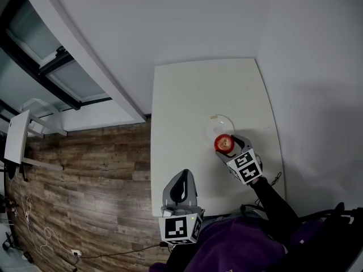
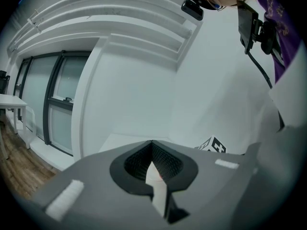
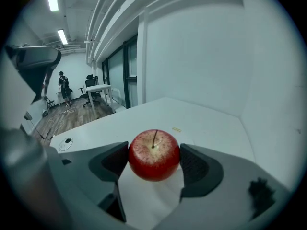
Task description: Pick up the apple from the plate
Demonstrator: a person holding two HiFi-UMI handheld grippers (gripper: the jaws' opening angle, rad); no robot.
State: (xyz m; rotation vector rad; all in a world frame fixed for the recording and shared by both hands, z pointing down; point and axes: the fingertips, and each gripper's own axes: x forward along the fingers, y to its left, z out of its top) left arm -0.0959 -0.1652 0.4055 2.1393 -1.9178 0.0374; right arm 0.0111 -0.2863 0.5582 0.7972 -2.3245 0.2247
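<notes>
A red apple (image 1: 224, 143) with a yellowish top sits between the jaws of my right gripper (image 1: 227, 148), just on the near side of the small white plate (image 1: 218, 123) on the white table (image 1: 181, 106). In the right gripper view both dark pads press the sides of the apple (image 3: 153, 153), stem up, so the right gripper (image 3: 154, 161) is shut on it. I cannot tell whether it is off the surface. My left gripper (image 1: 181, 178) hangs over the table's front edge, left of the apple. The left gripper (image 2: 152, 166) shows its pads together with nothing between them.
White walls stand behind and to the right of the table. Wooden floor (image 1: 85, 169) and a window wall lie to the left, with a small desk (image 1: 16, 136). A round grommet (image 3: 65, 142) and a small label (image 3: 176, 129) are on the tabletop. A person (image 3: 64, 87) stands far off.
</notes>
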